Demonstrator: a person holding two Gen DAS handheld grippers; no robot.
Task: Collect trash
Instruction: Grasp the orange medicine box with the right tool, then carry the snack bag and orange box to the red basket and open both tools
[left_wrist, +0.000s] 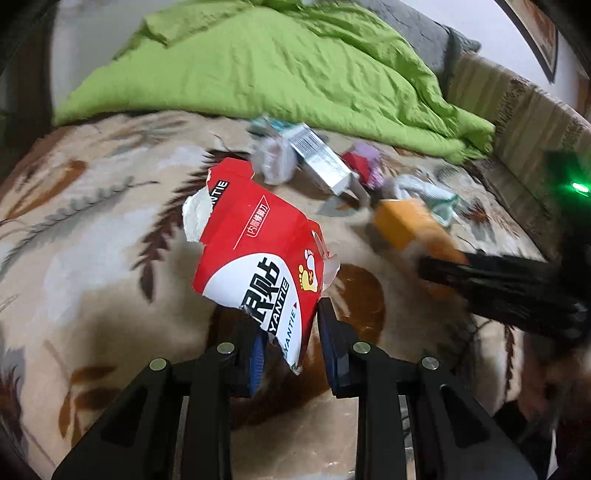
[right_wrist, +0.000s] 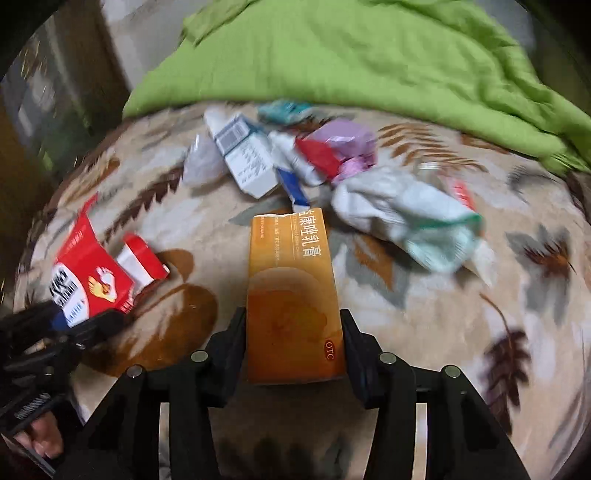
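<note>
A torn red and white carton (left_wrist: 255, 240) hangs above the floral blanket (left_wrist: 92, 240), its lower edge pinched in my left gripper (left_wrist: 290, 317); the same carton (right_wrist: 88, 273) and left gripper (right_wrist: 74, 328) show at the left of the right wrist view. My right gripper (right_wrist: 293, 314) is shut on the sides of an orange medicine box (right_wrist: 291, 295), which points away from me. That orange box (left_wrist: 406, 225) and right gripper (left_wrist: 443, 266) also appear at the right of the left wrist view.
Beyond lies a pile of trash: a white and blue barcode box (right_wrist: 243, 155), a clear wrapper (right_wrist: 203, 162), a purple packet (right_wrist: 343, 136), a red wrapper (right_wrist: 317, 155), a teal packet (right_wrist: 284, 110) and a white-mint cloth (right_wrist: 406, 214). A green duvet (right_wrist: 369, 55) covers the far side.
</note>
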